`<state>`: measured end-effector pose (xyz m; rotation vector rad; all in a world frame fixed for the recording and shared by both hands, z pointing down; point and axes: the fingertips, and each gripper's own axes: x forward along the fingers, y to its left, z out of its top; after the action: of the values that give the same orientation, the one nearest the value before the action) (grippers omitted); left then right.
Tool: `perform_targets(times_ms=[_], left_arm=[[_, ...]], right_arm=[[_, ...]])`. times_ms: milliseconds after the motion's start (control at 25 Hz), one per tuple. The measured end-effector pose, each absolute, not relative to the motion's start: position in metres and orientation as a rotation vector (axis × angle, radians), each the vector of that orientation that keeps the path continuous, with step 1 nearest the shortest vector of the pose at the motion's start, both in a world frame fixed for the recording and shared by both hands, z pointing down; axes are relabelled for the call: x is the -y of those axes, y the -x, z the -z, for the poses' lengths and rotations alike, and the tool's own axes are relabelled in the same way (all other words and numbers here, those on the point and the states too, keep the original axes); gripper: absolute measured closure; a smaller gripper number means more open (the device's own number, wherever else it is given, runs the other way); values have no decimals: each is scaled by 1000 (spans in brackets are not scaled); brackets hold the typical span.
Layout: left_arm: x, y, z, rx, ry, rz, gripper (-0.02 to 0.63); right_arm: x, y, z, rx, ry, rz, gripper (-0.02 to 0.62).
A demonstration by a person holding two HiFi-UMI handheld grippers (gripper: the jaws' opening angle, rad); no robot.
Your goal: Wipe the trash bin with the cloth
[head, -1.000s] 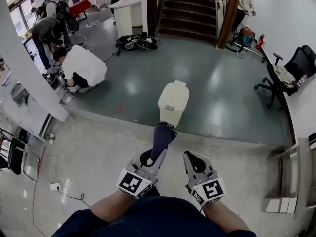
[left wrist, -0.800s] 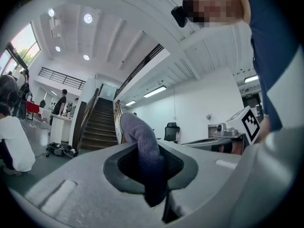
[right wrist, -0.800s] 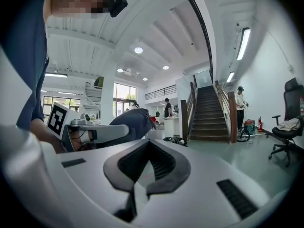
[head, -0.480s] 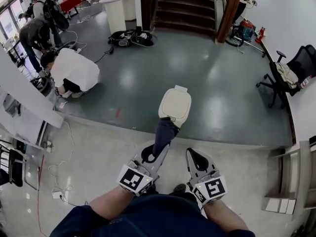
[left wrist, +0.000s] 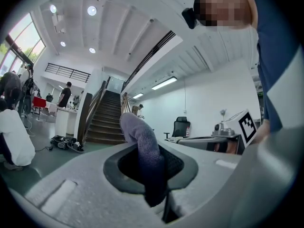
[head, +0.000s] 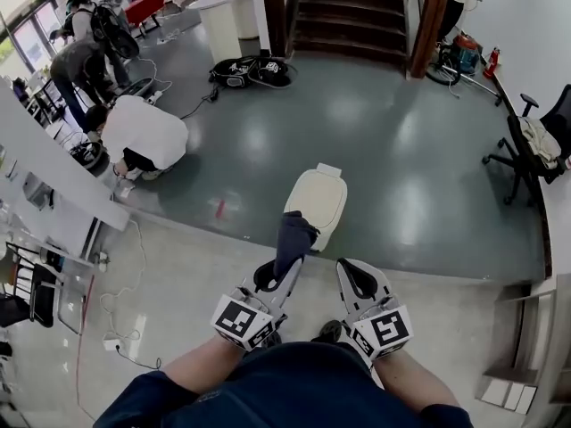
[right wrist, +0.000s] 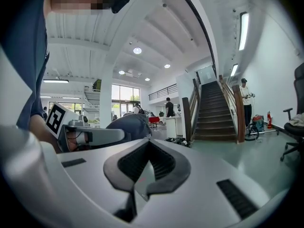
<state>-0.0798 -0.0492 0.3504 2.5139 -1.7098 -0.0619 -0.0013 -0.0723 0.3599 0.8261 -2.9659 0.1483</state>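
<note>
A cream trash bin (head: 316, 201) with its lid down stands on the dark grey floor just ahead of me. My left gripper (head: 275, 277) is shut on a dark blue cloth (head: 291, 239), which sticks up from the jaws; its top overlaps the bin's near edge in the head view. In the left gripper view the cloth (left wrist: 142, 151) fills the gap of the left gripper (left wrist: 153, 175). My right gripper (head: 355, 282) is held beside the left one, and the right gripper (right wrist: 145, 167) is shut with nothing in it. The cloth (right wrist: 127, 125) shows at that view's left.
A low step edge (head: 428, 261) divides my light floor from the dark floor. A person in white (head: 143, 132) crouches at the left beside a white counter (head: 45, 185). Cables (head: 111, 306) lie at my left, shelves (head: 526, 355) stand at the right, and stairs (head: 352, 16) and a chair (head: 540, 145) are farther off.
The bin has come nearer to me and the cloth's top now overlaps its near edge. Both grippers keep the same pose and grip.
</note>
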Motion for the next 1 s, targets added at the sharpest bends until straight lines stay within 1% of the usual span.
perform_targets(times_ms=[240,400,720,1000], left_arm=[[81,53,-358,1773,-2473,9,554],[99,54,-364,1802,-2464,-20,554],[159,95,-400,1785,-2468,-107,554],[228,151,-442,1701,-2505,-225,554]], right_arm=[[106,-22,-363,3009,-755,-153,591],[119,-23,-370,3014,-737,-173,591],[149,-3,-388,2963,-795,-185,591],[184,32,-406,2863,-892,-220,591]])
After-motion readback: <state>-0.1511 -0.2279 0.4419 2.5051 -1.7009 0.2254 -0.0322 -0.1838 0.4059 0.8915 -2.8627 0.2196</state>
